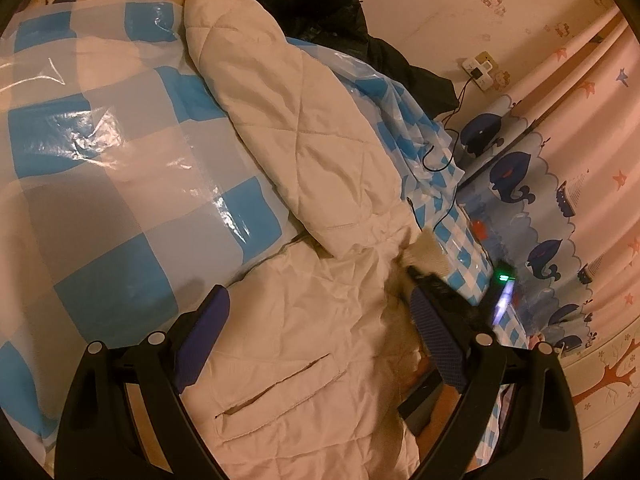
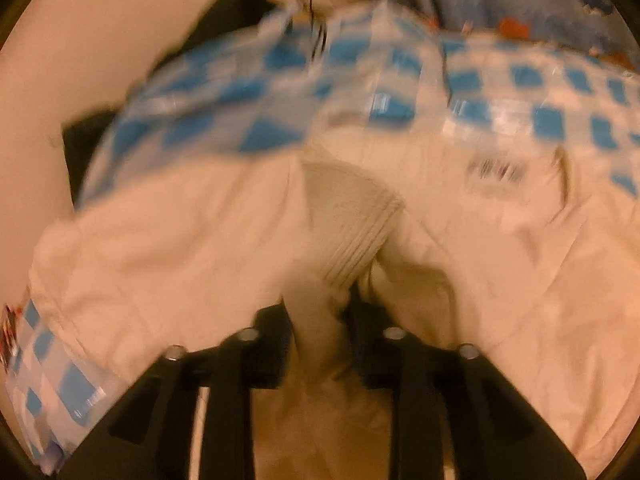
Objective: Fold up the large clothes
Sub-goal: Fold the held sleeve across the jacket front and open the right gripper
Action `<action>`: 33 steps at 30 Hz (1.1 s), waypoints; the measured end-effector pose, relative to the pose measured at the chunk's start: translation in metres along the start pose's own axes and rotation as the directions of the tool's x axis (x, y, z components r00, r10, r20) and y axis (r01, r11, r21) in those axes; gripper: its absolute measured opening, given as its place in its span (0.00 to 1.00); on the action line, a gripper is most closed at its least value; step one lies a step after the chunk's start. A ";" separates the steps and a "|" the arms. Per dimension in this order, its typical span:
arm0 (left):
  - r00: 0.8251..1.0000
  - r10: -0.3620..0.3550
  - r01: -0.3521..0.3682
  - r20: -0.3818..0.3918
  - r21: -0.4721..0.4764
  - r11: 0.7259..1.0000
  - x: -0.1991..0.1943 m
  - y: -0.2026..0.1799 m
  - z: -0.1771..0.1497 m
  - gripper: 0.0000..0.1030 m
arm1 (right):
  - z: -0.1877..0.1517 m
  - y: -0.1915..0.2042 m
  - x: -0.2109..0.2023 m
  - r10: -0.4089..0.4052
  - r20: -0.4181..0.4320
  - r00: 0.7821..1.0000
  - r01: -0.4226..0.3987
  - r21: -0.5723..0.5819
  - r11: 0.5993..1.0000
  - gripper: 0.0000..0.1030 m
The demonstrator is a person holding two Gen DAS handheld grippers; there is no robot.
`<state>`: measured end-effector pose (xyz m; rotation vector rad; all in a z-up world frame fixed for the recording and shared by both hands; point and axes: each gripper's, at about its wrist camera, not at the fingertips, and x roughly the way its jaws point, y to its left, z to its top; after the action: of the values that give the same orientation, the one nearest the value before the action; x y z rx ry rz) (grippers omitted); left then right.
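A cream quilted jacket [image 1: 304, 320] lies on a blue-and-white checked plastic sheet [image 1: 100, 152], one sleeve [image 1: 280, 120] stretched toward the far end, a slit pocket [image 1: 280, 384] near me. My left gripper [image 1: 320, 308] is open and empty, its blue-padded fingers [image 1: 204, 336] hovering over the jacket body. My right gripper [image 2: 320, 304] is shut on the jacket's ribbed knit cuff [image 2: 352, 224]; it also shows in the left wrist view [image 1: 440, 292], holding the cuff [image 1: 426, 254] at the jacket's right edge. The right wrist view is blurred by motion.
A black garment [image 1: 340, 20] lies at the far end by the wall. A wall socket [image 1: 482, 68] with a black cable [image 1: 452, 152] trails onto the sheet. A whale-print curtain [image 1: 540, 220] hangs at the right, past the sheet's edge.
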<state>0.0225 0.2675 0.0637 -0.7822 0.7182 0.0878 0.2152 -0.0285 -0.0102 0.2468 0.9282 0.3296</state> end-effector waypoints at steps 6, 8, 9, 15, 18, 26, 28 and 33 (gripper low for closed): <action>1.000 0.003 -0.003 -0.002 -0.007 1.000 0.000 0.003 0.003 0.85 | -0.007 0.007 -0.040 0.174 0.067 0.982 -0.172 -0.032 0.984 0.58; 1.000 0.005 -0.005 0.000 -0.015 1.000 0.000 0.005 0.004 0.85 | -0.009 -0.001 -0.071 0.185 0.154 0.971 -0.182 -0.037 0.983 0.60; 1.000 0.005 -0.005 0.000 -0.020 1.000 0.000 0.007 0.005 0.85 | -0.011 -0.013 -0.092 0.149 0.215 0.965 -0.147 -0.022 0.989 0.61; 1.000 0.004 -0.004 0.001 -0.028 1.000 -0.001 0.010 0.007 0.85 | -0.046 -0.123 -0.132 -0.213 0.255 0.943 0.154 0.233 0.960 0.65; 1.000 0.005 -0.005 0.000 -0.024 1.000 0.001 0.010 0.007 0.85 | -0.063 -0.172 -0.096 -0.265 0.039 0.963 0.242 0.297 0.924 0.67; 1.000 0.017 -0.017 -0.006 -0.009 1.000 0.008 0.007 0.006 0.85 | -0.029 -0.081 -0.113 -0.228 0.239 0.944 0.216 0.076 0.973 0.74; 1.000 0.021 -0.021 -0.004 -0.005 1.000 0.008 0.006 0.006 0.85 | -0.017 -0.049 -0.093 -0.240 0.236 0.942 0.250 -0.013 0.968 0.90; 1.000 0.025 -0.025 0.013 0.018 1.000 0.007 0.006 0.010 0.85 | -0.020 -0.031 -0.011 -0.294 -0.051 0.954 0.286 -0.128 0.950 0.91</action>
<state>0.0312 0.2772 0.0604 -0.7549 0.7160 0.1087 0.1975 -0.0596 -0.0242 -0.0137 0.9946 0.1207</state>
